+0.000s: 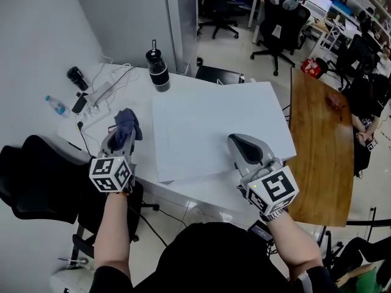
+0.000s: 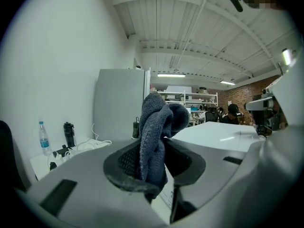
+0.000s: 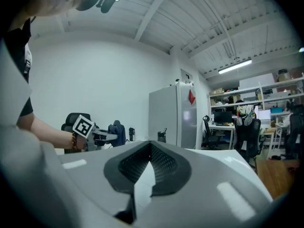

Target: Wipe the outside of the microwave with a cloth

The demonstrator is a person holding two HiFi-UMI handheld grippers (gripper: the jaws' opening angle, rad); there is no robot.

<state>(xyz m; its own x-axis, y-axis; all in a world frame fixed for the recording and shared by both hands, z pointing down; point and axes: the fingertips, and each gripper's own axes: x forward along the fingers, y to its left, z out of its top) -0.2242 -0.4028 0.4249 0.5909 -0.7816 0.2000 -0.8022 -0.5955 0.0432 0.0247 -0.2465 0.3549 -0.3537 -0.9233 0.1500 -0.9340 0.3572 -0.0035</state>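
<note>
One water bottle [image 1: 57,106] stands at the far left of the white table [image 1: 137,87]. Two black bottles stand there too: a small bottle [image 1: 77,77] near it and a big bottle [image 1: 158,69] further right. One left gripper [image 1: 124,130] squeezes one dark blue cloth [image 1: 128,122]. The cloth's long side runs along the jaws and points away from the person, with its top flopped to the right. It sits just left of one big white box [image 1: 214,121]. One right gripper [image 1: 235,139] is over the box's near right part, jaws pinched together on nothing.
</note>
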